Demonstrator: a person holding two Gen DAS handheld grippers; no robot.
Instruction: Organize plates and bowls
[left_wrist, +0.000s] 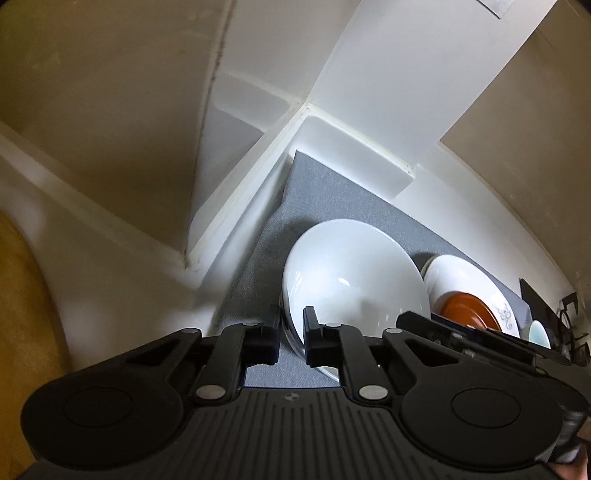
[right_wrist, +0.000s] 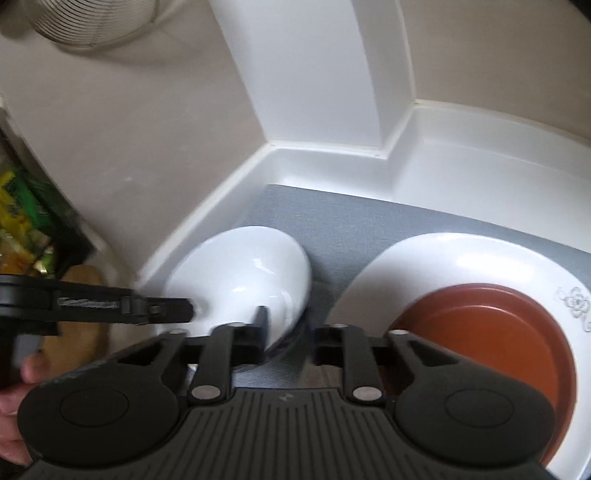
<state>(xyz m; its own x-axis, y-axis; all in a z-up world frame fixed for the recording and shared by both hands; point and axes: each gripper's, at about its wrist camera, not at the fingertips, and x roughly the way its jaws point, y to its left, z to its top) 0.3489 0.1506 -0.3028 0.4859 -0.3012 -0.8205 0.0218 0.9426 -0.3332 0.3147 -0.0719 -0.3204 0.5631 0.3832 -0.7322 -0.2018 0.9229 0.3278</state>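
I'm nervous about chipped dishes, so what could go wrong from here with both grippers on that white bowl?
1. The left gripper and right gripper each pinch only the thin rim of the glossy white bowl; it could slip or tip.
2. The white plate holding the brown plate lies close beside it on the grey mat; swinging the bowl could knock them.

Glossy white bowl (left_wrist: 351, 273) — matt grey woven mat (left_wrist: 325, 192)

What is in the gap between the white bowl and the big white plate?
Only bare grey mat lies between the white bowl and the big white plate, shown in the right wrist view.
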